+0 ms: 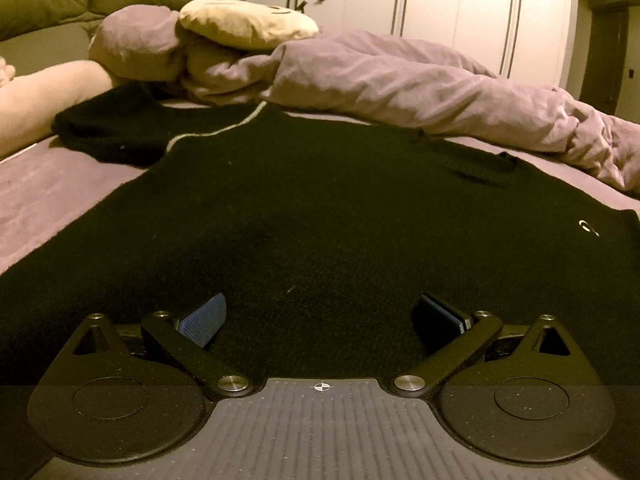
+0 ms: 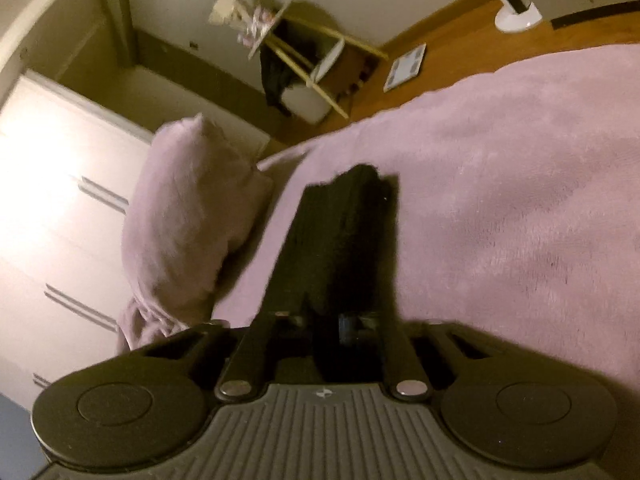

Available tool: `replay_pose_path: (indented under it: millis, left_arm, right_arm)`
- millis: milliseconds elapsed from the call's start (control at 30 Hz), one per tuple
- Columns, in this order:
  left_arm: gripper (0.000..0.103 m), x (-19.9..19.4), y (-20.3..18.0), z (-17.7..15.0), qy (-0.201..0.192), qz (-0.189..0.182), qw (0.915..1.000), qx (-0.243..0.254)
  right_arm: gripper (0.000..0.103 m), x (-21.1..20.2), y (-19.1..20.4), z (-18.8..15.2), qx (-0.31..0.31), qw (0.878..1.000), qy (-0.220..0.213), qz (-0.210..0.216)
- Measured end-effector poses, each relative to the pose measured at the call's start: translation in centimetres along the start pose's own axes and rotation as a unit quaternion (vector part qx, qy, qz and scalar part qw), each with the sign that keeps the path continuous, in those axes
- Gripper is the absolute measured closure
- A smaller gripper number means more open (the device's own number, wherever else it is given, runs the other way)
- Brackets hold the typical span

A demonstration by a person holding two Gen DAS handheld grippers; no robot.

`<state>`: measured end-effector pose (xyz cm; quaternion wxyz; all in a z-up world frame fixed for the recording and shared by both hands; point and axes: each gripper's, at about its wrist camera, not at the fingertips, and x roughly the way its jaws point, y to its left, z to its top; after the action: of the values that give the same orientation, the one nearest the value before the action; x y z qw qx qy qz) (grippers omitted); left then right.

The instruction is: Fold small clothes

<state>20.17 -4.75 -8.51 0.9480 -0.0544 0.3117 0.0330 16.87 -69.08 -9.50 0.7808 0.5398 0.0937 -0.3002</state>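
Note:
A black sweater point(image 1: 304, 208) lies spread flat on the purple bed point(image 1: 48, 192). It has a small white logo at the right and one sleeve stretched to the far left. My left gripper point(image 1: 320, 316) is open, low over the near part of the sweater, its blue pads point(image 1: 204, 320) wide apart with nothing between them. In the right wrist view my right gripper point(image 2: 340, 320) is shut on a black part of the sweater point(image 2: 340, 236), likely a sleeve, held lifted above the bed sheet point(image 2: 520, 200).
A crumpled purple duvet point(image 1: 400, 80) and a cream pillow point(image 1: 248, 24) lie behind the sweater. White wardrobes point(image 1: 440, 0) stand beyond. In the right wrist view a purple pillow point(image 2: 188, 208) lies left, with a wooden floor, a scale point(image 2: 404, 68) and a rack past the bed edge.

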Motion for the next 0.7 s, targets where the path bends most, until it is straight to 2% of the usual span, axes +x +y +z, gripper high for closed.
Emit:
replay_pose_path:
  millis: [267,367,433,533,700]
  left_arm:
    - [0.0,-0.3,0.2,0.5,0.015,0.001,0.9999,0.004]
    - [0.0,-1.6,0.4,1.0,-0.004,0.036,0.9993,0.012]
    - [0.0,-3.0,1.2,1.6,-0.017,0.06,0.998,0.012]
    - [0.0,-5.3,3.4,2.7,-0.03,0.059,0.9977,-0.015]
    - [0.0,-8.5,7.6,4.0,-0.038,0.06,0.9953,-0.065]
  right_arm:
    - [0.093,-6.6,5.5,0.7,-0.121,0.991,-0.048,-0.001]
    - [0.093,-9.2,9.6,0.6,-0.191,0.979,-0.066,-0.001]
    - [0.093,-10.9,13.1,-0.2,-0.236,0.969,-0.07,0.019]
    - [0.093,-13.1,19.4,-3.7,-0.317,0.944,-0.059,0.07]
    - [0.093,-16.3,28.8,-15.9,-0.444,0.876,-0.004,0.187]
